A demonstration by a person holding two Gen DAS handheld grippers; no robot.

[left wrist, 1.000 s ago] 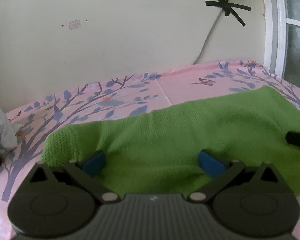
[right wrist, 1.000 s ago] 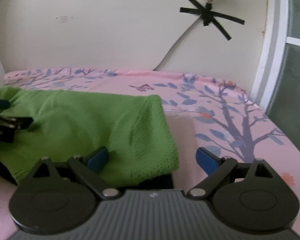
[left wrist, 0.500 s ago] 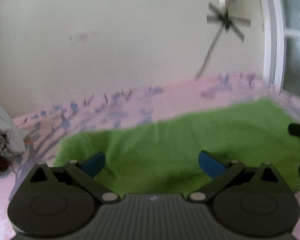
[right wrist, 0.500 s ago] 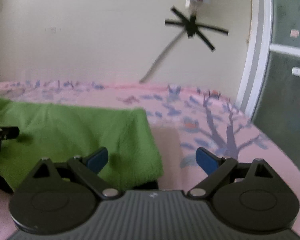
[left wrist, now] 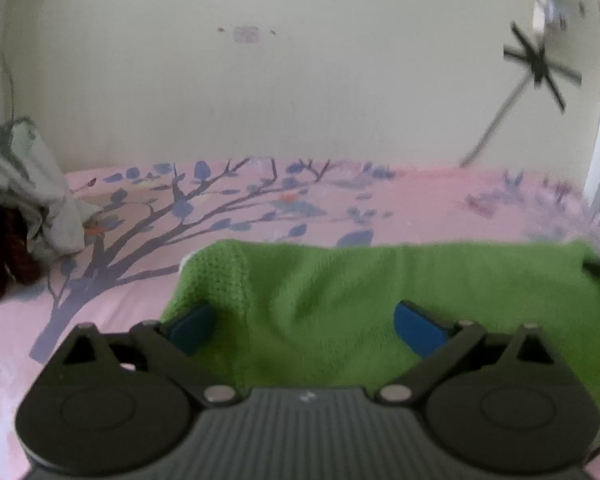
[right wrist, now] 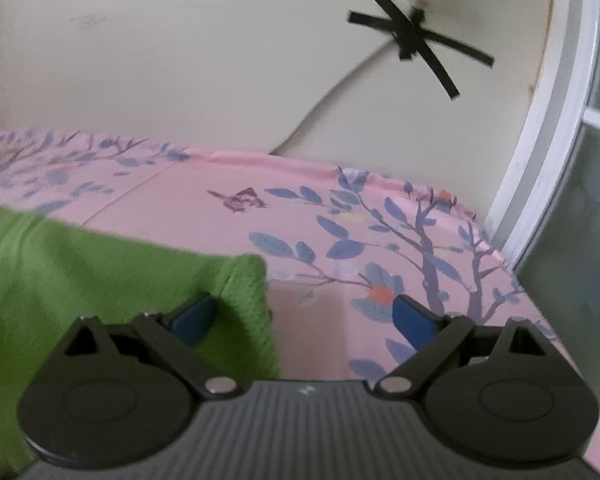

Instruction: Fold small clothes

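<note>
Green knit garment (left wrist: 340,292) on your floral sheet (right wrist: 340,220) looks soft, light, floppy; both left gripper (left wrist: 306,326) and right gripper (right wrist: 304,316) are spread, holding nothing—pinch the ribbed end edges.

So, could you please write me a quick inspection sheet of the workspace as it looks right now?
Surface: pink bedsheet printed with blue-leaved branches, lying against a cream wall.
Job's things: green knitted garment spread flat on the sheet; its right-hand end is doubled over.
Clutter: bundle of pale and dark clothes at the far left of the sheet.
Grippers: left gripper open, over the garment's left part; right gripper open, straddling the garment's right edge. Neither grips cloth.
Cables: grey cable runs down the wall, fixed with crossed black tape.
Surroundings: white window frame on the right.
</note>
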